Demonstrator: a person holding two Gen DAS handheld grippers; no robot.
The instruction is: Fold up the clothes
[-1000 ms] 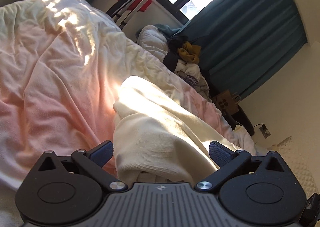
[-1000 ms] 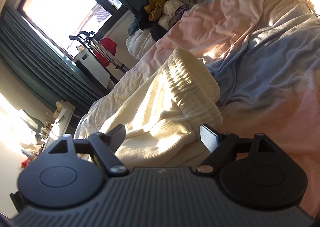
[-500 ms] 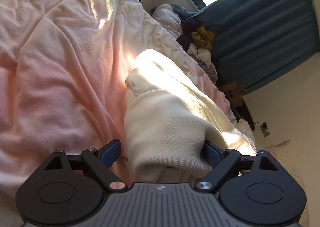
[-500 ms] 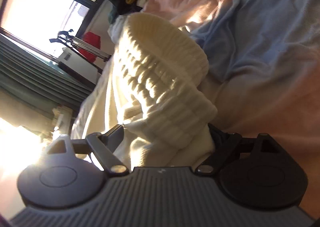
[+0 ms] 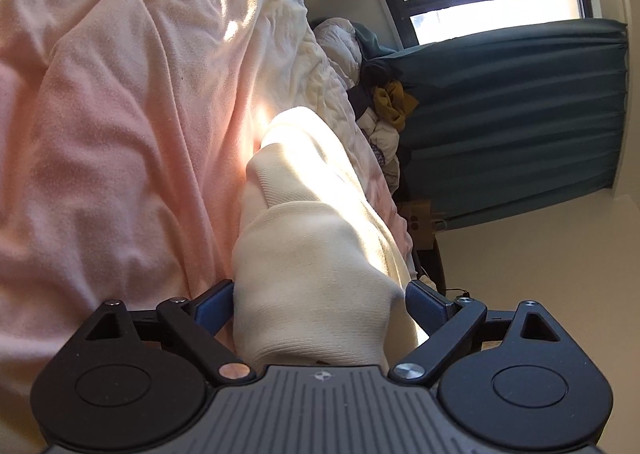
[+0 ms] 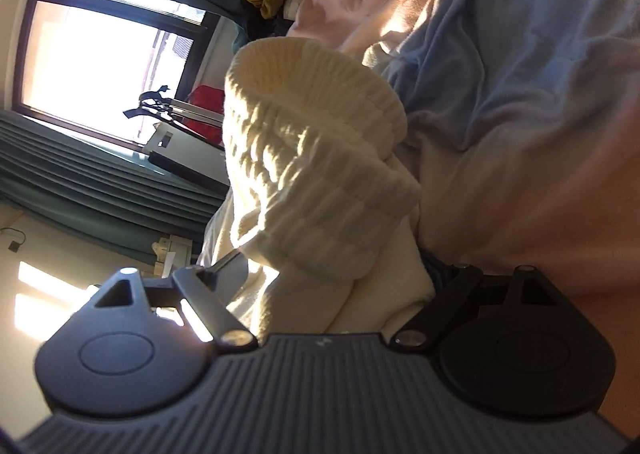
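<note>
Bed point(image 5: 120, 142) under pink blanket, sunlit, fills both views. Cream sweater point(image 5: 316, 278) lies on it, bunched between both grippers. Left gripper point(image 5: 320, 306) jaws opening, cloth between, pads not clearly pressing. Right gripper point(image 6: 336, 278) straddles ribbed cuff point(image 6: 320, 158); grip unclear. Likely setting fold down. Open blanket left; clothes pile point(image 5: 384, 106) far.

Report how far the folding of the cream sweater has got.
Done: nothing looks folded yet; the cream sweater lies bunched on the pink blanket. In hand: the left tool, jaws opening, and the right tool each straddle a thick bunch of it. Left: spreading it flat, every fold.
</note>
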